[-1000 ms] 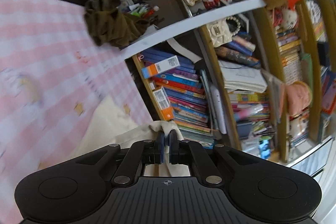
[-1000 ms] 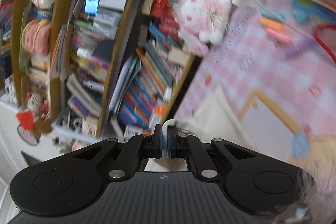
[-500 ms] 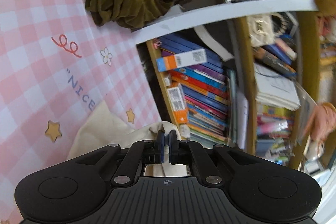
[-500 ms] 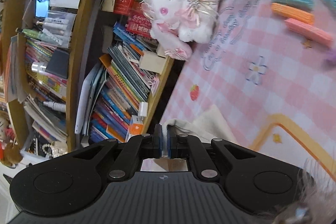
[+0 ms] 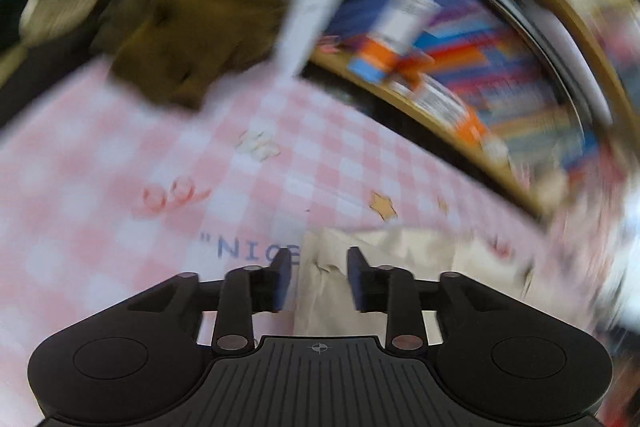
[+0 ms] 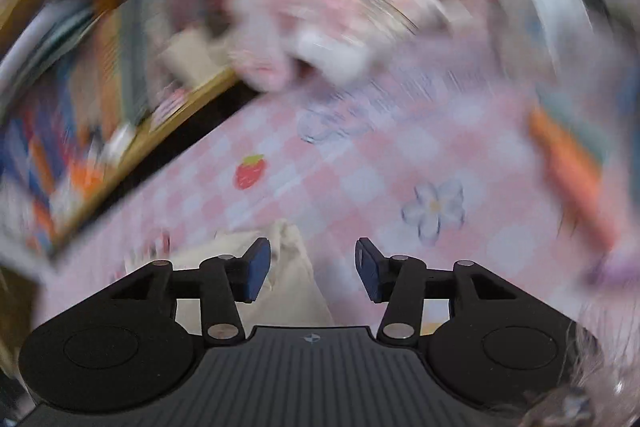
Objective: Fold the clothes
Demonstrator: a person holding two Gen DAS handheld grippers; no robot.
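Cream garment [image 5: 400, 259] lies on the checked cloth [image 5: 100, 207], both left gripper [image 5: 319, 277] and right gripper [image 6: 313, 269] spread wide, empty.

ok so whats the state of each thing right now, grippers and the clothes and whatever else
left gripper: open, holding nothing
right gripper: open, holding nothing
cream garment: lying on the pink checked cloth, rumpled edge, not gripped
olive-brown garment: bunched in a heap at the far edge of the cloth
plush toy: too blurred to tell how it sits
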